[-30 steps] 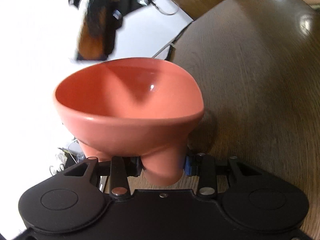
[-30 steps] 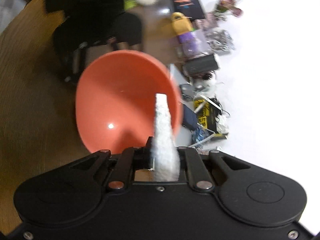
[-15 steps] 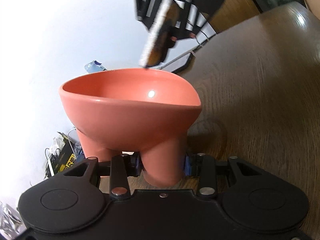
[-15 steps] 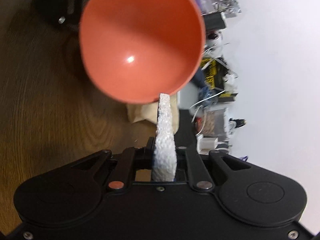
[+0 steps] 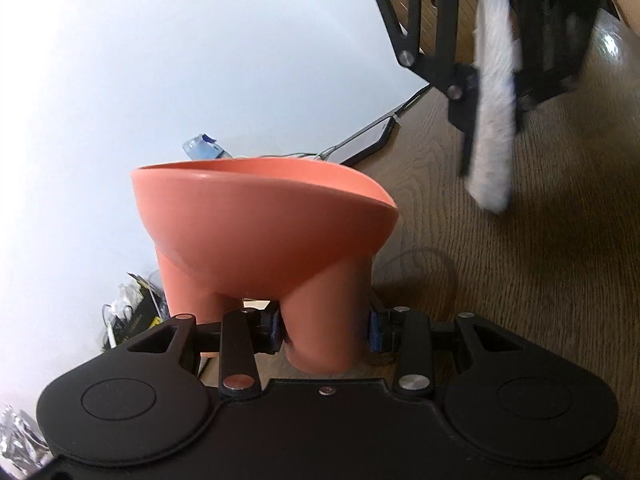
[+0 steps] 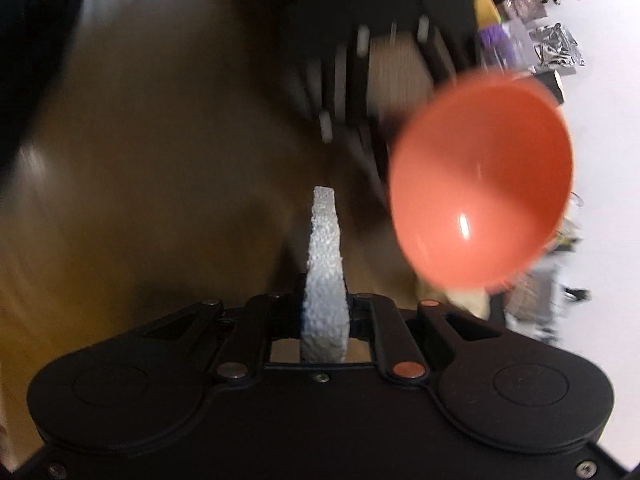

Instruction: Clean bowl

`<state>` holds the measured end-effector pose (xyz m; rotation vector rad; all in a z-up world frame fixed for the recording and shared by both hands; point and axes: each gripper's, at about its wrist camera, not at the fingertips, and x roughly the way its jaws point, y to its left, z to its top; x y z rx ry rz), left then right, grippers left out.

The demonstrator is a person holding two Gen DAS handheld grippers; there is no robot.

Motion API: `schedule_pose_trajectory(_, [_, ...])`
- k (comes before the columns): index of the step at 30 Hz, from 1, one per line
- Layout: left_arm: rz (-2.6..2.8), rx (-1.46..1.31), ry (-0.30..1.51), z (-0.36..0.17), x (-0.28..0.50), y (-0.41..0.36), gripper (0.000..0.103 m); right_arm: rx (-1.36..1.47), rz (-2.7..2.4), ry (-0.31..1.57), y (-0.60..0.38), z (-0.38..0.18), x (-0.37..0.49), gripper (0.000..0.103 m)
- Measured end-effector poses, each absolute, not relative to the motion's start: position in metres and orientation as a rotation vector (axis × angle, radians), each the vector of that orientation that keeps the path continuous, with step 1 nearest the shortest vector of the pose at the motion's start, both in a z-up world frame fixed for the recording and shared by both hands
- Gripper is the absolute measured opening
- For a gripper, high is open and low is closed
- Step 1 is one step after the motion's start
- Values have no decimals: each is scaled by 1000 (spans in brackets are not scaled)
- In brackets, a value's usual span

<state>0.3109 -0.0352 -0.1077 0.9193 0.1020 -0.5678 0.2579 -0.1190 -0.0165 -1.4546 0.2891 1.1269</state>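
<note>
While my left tool (image 5: 326, 330) clamps the bowl's (image 5: 260, 220) leg, the bowl lies ahead-right of my sponge-holding (image 6: 325, 264) right tool (image 6: 325, 320), apart.

Right wrist view. The right gripper (image 6: 323, 312) occupies the near edge, its two black fingers closed on a white, rough-textured sponge (image 6: 325, 280) that stands on edge and points away from the camera. To the far right, the orange bowl (image 6: 480, 184) is tilted with its opening facing the camera; a bright highlight sits low on its inner wall. The bowl is apart from the sponge tip and blurred. Behind the bowl, the left gripper (image 6: 360, 92) appears as smeared black bars. A brown wooden table (image 6: 160, 200) fills the left and centre. Clutter (image 6: 552, 48) lies at the far right, against a white floor.
</note>
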Motion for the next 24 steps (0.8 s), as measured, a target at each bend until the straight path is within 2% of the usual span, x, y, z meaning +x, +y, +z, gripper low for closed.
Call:
schedule_pose_trajectory(6, [-566, 920, 101, -107, 313, -40, 37, -1264, 1209, 167, -95, 55, 243, 12])
schedule_pose_trajectory(14, [-567, 919, 103, -112, 314, -47, 37, -1353, 995, -132, -69, 103, 271, 12])
schedule_pose_trajectory(19, [-568, 918, 105, -115, 315, -52, 37, -1441, 862, -112, -79, 94, 306, 12])
schedule_pose_trajectory(24, [-568, 917, 104, -114, 309, -35, 37, -1520, 783, 26, -96, 56, 344, 12])
